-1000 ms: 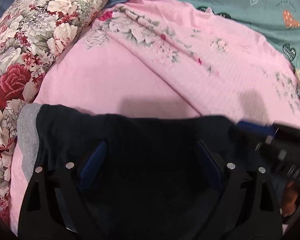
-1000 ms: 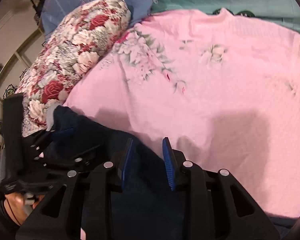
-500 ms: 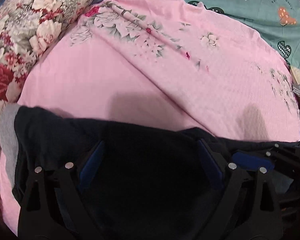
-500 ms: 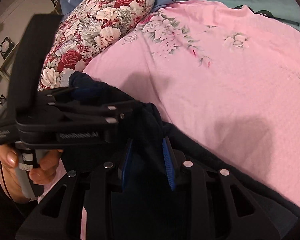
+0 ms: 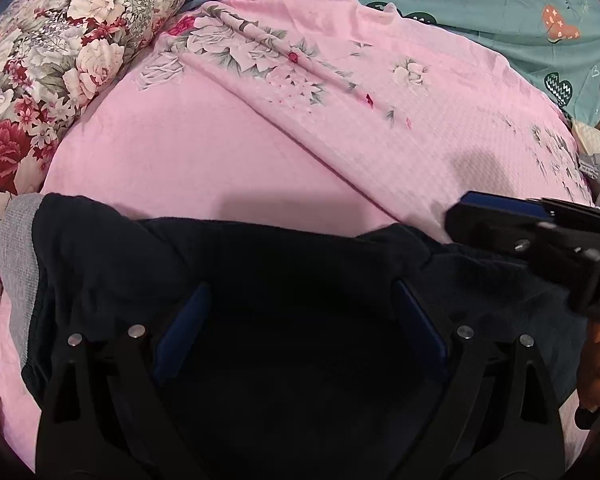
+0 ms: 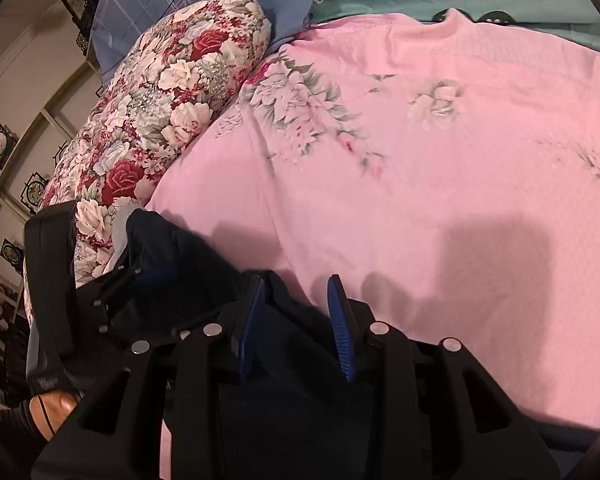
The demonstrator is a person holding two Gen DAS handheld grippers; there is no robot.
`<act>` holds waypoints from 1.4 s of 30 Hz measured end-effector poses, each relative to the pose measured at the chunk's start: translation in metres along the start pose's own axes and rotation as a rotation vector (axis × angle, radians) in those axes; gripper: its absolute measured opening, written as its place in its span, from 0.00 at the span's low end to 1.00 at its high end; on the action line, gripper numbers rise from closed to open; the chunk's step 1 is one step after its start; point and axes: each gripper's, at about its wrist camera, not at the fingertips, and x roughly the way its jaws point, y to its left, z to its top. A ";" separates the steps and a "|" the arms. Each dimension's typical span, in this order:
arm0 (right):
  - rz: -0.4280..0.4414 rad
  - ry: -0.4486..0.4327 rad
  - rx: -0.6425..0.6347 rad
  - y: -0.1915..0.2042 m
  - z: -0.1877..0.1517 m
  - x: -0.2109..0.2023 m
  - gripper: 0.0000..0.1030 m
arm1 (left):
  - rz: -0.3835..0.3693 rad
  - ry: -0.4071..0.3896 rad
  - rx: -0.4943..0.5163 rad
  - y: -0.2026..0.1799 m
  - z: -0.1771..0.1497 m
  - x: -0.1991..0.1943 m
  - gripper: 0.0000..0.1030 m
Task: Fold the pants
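The dark navy pants [image 5: 260, 264] with a grey waistband [image 5: 18, 248] lie on the pink bedspread [image 5: 220, 152] at the near edge. My left gripper [image 5: 300, 312] is open wide, its blue pads either side of the dark cloth, which lies between and under the fingers. My right gripper [image 6: 296, 320] has its jaws partly closed around a raised fold of the pants [image 6: 292, 344]. The right gripper also shows at the right of the left wrist view [image 5: 500, 216], and the left gripper shows at the left of the right wrist view [image 6: 148, 276].
A red and white floral pillow [image 5: 60, 60] lies at the left of the bed. A teal quilt [image 5: 480, 8] with heart prints covers the far side. A blue pillow [image 6: 172, 4] and wall shelves [image 6: 16, 152] are beyond the floral pillow.
The right gripper rose and swung to the pants' right edge. The left gripper moved back and away from in front of the right camera. The pants' top edge bunched slightly.
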 end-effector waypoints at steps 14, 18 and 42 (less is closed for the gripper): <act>-0.052 0.192 -0.156 0.033 -0.002 0.048 0.26 | -0.029 -0.008 0.021 0.020 -0.019 -0.017 0.90; -0.097 0.180 -0.203 0.037 -0.002 0.048 0.14 | -0.056 -0.025 0.031 0.024 -0.023 -0.018 0.90; -0.250 0.068 -0.088 -0.026 -0.051 -0.028 0.11 | 0.082 -0.069 -0.133 0.102 -0.010 -0.029 0.92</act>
